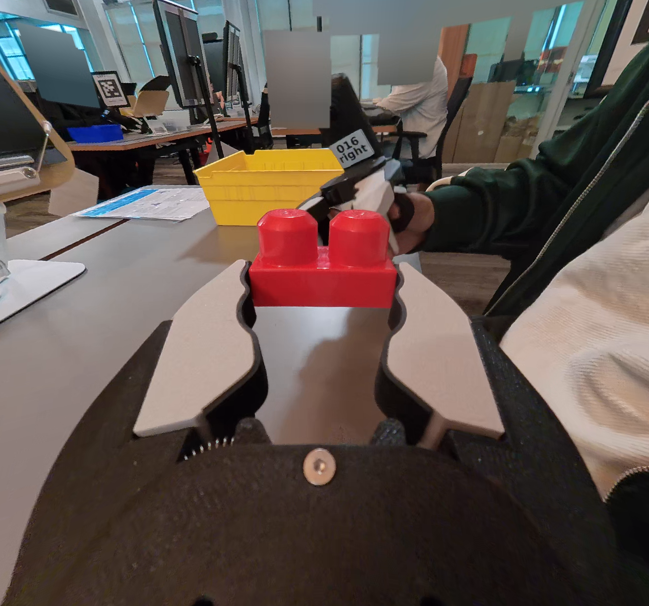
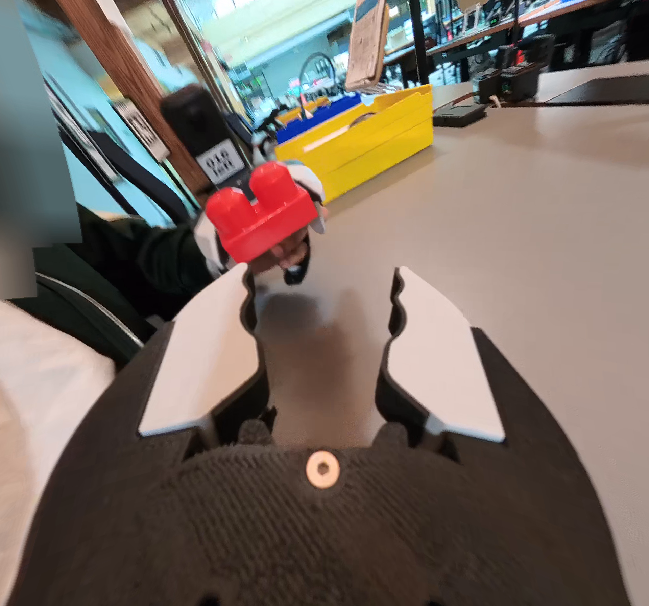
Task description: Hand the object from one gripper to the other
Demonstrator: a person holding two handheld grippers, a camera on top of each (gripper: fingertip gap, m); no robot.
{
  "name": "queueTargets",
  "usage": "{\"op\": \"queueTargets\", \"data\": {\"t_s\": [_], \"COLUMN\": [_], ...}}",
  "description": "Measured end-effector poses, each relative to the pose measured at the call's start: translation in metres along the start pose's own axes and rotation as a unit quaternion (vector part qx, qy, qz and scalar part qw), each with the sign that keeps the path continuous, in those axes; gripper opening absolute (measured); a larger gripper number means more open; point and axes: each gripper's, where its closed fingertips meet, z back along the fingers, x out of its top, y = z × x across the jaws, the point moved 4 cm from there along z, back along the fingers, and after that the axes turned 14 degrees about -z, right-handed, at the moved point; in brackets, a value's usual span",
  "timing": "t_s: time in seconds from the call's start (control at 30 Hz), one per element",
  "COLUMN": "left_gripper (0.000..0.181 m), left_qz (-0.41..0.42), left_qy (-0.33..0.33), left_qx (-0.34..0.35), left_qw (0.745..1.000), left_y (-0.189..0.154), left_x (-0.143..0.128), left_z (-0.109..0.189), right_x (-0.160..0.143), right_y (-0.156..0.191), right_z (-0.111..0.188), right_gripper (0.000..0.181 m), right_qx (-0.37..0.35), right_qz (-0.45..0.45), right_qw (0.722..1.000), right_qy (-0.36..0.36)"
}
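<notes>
Item: red two-stud block [image 1: 322, 273]; location: clamped end to end between your left gripper [image 1: 322, 285] fingertips, studs up, held above the grey table [image 1: 105, 308]; not touching the surface.

Item: right gripper [image 2: 322, 290]; fingers spread and empty; the block shows ahead and to its left in the right wrist view, well off the line between its fingers, still apart from them.

Item: yellow bin [image 1: 267, 181]; on the table beyond both grippers; not involved.

Hazards, as judged:
- you close the right fingers before centring on the block; they catch one stud or a corner and twist it out;
- you release the left grip before the right is firm; the block drops to the table;
- both grippers want the same faces; fingertips may collide, so take the free sides.
</notes>
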Motion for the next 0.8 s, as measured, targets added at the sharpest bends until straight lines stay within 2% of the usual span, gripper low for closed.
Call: {"op": "queueTargets", "data": {"t_s": [0.13, 0.3, 0.47, 0.8], "left_gripper": [0.075, 0.075, 0.075, 0.076], "left_qz": [-0.046, -0.098, -0.142, -0.157], "left_qy": [0.019, 0.049, 0.073, 0.081], "left_qx": [0.0, -0.011, -0.022, -0.025], "left_qw": [0.999, 0.994, 0.987, 0.984], "left_y": [-0.006, -0.017, -0.026, -0.029], "left_x": [0.001, -0.003, -0.005, -0.006], "left_z": [-0.004, -0.009, -0.014, -0.016], "right_x": [0.003, -0.009, -0.021, -0.029], "right_y": [0.011, 0.028, 0.038, 0.038], "right_z": [-0.006, -0.023, -0.036, -0.04], "right_gripper": [0.074, 0.072, 0.064, 0.048], "right_qx": [0.097, 0.199, 0.215, 0.205], "right_qz": [-0.156, -0.317, -0.349, -0.348], "right_qw": [0.982, 0.927, 0.912, 0.914], "right_qy": [-0.037, -0.022, 0.003, 0.023]}}
